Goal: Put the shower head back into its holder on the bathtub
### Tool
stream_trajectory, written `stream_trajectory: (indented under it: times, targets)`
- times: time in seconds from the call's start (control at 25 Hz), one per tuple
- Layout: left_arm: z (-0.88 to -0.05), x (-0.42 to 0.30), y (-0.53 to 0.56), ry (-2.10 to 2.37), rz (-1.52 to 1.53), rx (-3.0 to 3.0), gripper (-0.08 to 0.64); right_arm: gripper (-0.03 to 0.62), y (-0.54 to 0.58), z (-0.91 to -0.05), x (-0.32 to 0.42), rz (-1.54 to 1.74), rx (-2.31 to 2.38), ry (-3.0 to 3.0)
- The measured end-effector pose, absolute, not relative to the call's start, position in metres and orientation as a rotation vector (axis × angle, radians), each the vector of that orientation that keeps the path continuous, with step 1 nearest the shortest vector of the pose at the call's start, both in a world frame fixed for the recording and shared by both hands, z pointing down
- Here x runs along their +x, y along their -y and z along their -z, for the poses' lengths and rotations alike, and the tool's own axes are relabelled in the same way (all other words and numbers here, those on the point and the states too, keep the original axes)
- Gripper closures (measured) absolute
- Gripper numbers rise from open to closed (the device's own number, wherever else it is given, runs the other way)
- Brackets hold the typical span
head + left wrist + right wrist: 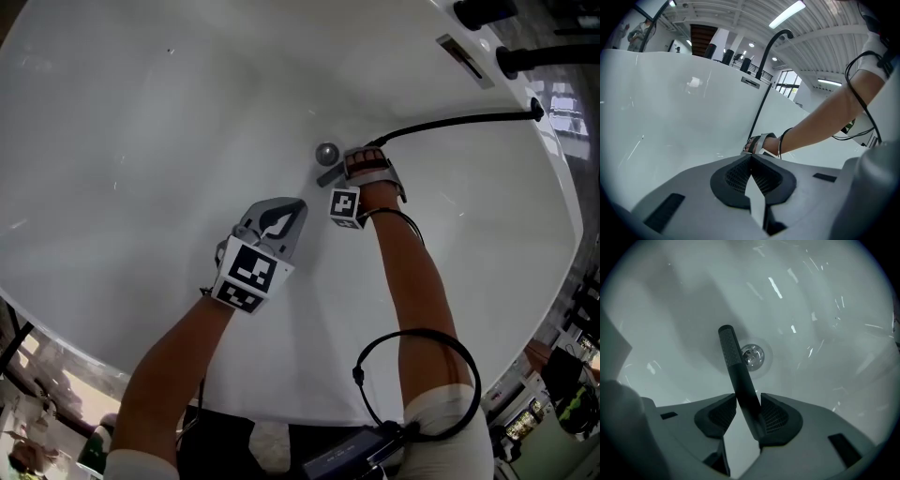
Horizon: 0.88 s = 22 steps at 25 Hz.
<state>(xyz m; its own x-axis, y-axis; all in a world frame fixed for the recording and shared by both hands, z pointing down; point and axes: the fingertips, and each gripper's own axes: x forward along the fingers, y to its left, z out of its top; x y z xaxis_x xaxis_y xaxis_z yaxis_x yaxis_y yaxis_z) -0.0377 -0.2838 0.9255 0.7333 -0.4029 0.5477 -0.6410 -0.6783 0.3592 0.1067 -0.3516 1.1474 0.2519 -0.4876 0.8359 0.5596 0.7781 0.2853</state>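
With the right tongs point(747, 397) closed on the slim shower head point(732, 357) down in the tub point(141, 141) by the drain point(753, 356) at frame centre, the stiff hose point(450, 120) trailing upper right could twist it loose on lifting, as the left tongs point(751, 156) sit closed and empty.

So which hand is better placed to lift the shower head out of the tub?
Right. The right gripper grips the shower head by its handle, near the drain; the left gripper is shut, empty and farther back.
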Motion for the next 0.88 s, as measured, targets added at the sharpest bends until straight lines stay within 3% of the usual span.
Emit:
stream_trajectory:
  times: [0.36, 0.56, 0.88]
  targets:
    - [-0.915, -0.040, 0.285, 0.816, -0.586, 2.371, 0.545, 0.468, 0.341, -1.114, 0.088, 0.825, 0.016, 1.168]
    - [-0.901, -0.046, 0.289, 0.853, -0.577, 2.348, 0.545, 0.469, 0.319, -1.079, 0.048, 0.741, 0.240, 1.496]
    - [-0.857, -0.077, 0.306, 1.050, -0.507, 2.261, 0.545, 0.469, 0.309, -0.973, 0.058, 0.757, 0.507, 1.527]
